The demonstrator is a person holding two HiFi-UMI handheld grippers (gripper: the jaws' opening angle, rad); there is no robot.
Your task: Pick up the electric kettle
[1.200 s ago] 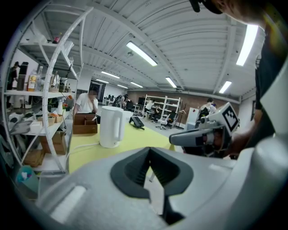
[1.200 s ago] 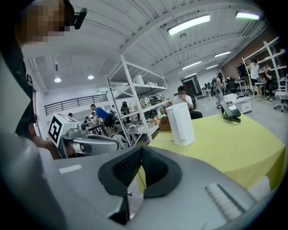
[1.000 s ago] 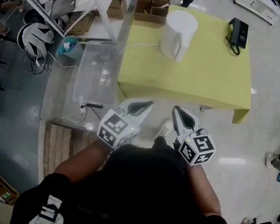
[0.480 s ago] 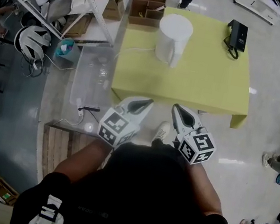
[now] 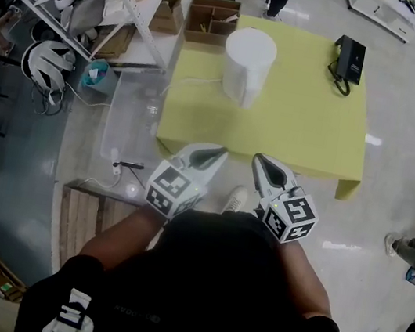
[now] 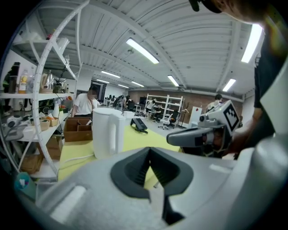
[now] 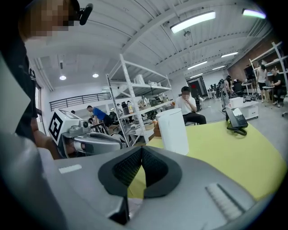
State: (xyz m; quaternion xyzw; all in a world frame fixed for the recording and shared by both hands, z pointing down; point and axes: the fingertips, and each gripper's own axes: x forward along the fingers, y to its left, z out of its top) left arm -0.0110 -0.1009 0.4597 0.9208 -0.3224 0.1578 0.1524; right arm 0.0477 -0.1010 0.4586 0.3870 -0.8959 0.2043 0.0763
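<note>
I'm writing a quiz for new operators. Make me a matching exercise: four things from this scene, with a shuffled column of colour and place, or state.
1 kettle
2 phone
3 box
4 right gripper

A black, table's far right corner
B shut, empty
C white, standing on the table
D brown, at the table's far left corner

Pairs: 1-C, 2-A, 3-D, 4-B

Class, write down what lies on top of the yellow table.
A white electric kettle with its cord and a black telephone lie on the yellow table. Whatever is under the kettle is covered.
</note>
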